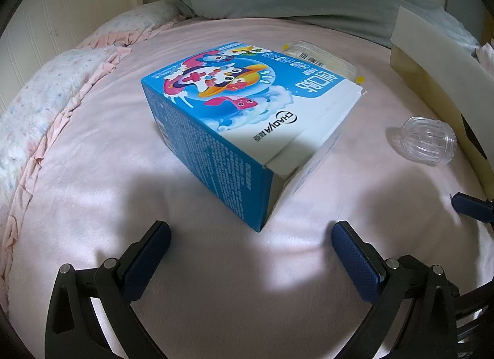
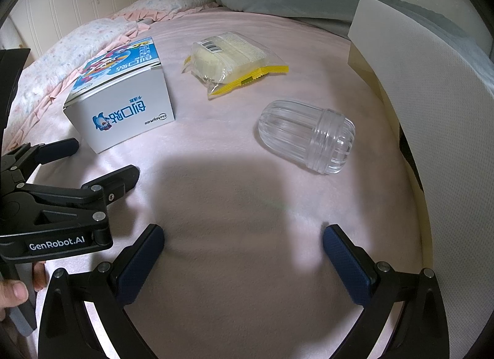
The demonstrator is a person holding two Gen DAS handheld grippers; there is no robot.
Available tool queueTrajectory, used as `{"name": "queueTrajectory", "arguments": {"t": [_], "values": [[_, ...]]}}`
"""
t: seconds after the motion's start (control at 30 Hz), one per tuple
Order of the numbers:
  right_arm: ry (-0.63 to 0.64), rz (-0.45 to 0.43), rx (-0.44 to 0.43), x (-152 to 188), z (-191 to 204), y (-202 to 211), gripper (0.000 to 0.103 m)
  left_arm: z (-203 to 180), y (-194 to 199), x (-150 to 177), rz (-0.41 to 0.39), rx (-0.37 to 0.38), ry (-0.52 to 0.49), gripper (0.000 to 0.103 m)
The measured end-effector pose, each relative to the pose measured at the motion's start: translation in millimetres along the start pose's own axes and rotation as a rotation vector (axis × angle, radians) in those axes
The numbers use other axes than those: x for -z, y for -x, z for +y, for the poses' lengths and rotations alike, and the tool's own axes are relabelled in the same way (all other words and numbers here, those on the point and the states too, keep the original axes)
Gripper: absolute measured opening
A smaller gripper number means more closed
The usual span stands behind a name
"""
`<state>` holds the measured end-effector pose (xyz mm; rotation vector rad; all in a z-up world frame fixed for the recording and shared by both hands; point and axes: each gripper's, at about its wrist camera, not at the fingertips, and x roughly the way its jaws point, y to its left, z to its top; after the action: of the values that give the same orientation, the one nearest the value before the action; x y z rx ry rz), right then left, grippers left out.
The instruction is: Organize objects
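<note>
a pink bed (image 2: pixel 234 198) holds three things: a blue and white carton (image 1: pixel 247 118) at the left, a yellow-edged snack packet (image 2: pixel 231 59) behind it, and a clear ribbed jar (image 2: pixel 305 136) on its side at the right. the left gripper (image 1: pixel 250 235) sits just before the carton's near corner, fingers wide apart and empty. the right gripper (image 2: pixel 243 240) is likewise spread, short of the jar. best to square up to a flat carton face, not the corner, before closing.
</note>
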<state>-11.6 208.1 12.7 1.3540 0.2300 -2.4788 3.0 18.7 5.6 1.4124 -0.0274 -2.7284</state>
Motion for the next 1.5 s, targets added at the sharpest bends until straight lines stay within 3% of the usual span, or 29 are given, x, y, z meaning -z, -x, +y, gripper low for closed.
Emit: {"name": "queueTrajectory", "arguments": {"t": [1.5], "values": [[0.000, -0.002, 0.000, 1.0, 3.1, -0.1, 0.103, -1.5, 5.9, 6.1, 0.004, 0.018, 0.006, 0.103]]}}
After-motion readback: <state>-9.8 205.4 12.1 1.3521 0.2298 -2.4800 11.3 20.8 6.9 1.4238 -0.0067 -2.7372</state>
